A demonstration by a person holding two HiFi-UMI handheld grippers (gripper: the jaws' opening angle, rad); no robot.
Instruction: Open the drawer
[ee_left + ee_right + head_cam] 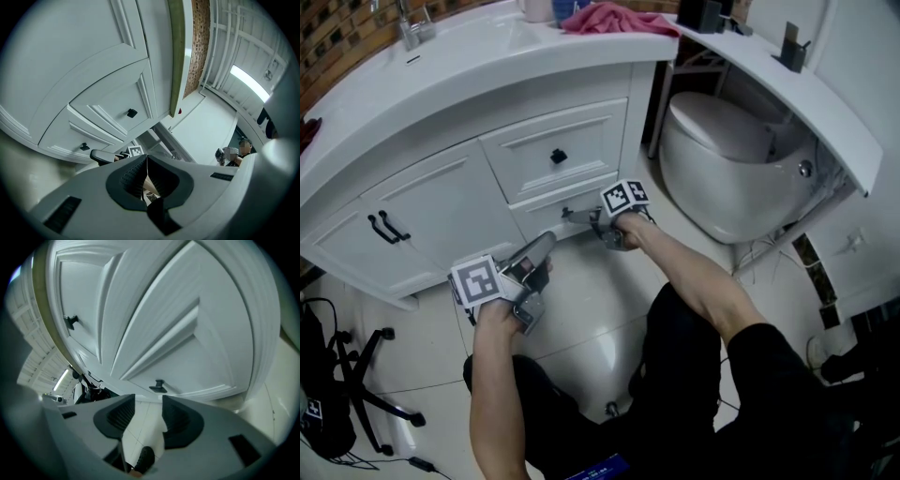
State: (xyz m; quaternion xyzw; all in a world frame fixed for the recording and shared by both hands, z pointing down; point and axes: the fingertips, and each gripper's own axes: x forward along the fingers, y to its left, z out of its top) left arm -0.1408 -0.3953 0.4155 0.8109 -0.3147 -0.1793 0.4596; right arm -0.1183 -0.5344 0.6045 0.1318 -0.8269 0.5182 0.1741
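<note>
Dead ahead of right tongs (149,400), spread wide and empty to take it: drawer knob (158,386); off to their left, left tongs (146,158) pinched together on nothing, likely just parked.

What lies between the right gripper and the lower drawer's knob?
Nothing. The right gripper view shows the open right gripper just short of the lower drawer's knob, the stretch between them bare.

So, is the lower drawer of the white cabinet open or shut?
Shut. The lower drawer sits flush with the cabinet front; its black knob is ungripped, just ahead of the open right hand-held gripper.
</note>
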